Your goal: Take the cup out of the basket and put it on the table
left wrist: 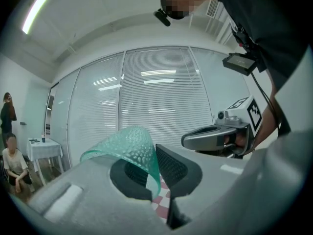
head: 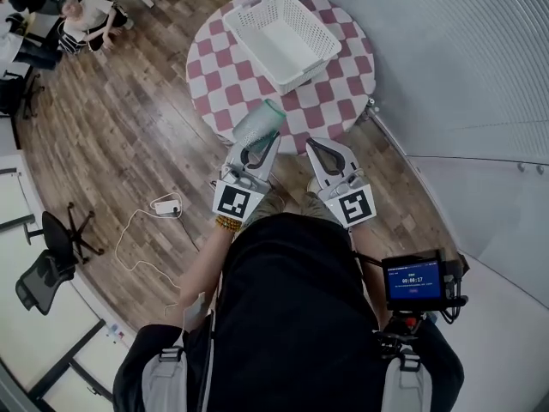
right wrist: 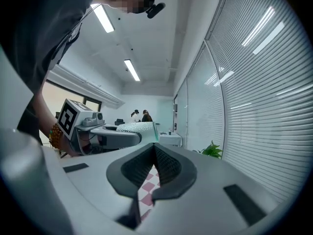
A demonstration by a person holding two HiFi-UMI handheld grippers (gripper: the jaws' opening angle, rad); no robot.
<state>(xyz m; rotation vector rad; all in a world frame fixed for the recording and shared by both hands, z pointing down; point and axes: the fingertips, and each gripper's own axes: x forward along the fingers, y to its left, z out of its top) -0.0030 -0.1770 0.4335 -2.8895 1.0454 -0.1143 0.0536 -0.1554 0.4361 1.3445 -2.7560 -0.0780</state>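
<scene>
Left gripper (head: pixel 257 148): jaws clamped on the wall of the green cup (head: pixel 262 120), at the table's (head: pixel 343 84) near edge.
Right gripper (head: pixel 318 147): jaws together, empty.
Basket (head: pixel 283 37): table's far side.

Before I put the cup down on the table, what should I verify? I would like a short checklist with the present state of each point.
1. Cup out of the basket: ok.
2. Left hand-held gripper shut on the cup's wall: ok.
3. Cup upright: not ok. It lies sideways and points away from the person.
4. Bare cloth on the table beside the basket: ok.
5. Cup above the table: cannot tell. It shows at the table's near edge.
6. Right hand-held gripper shut, empty and apart from the cup: ok.
</scene>
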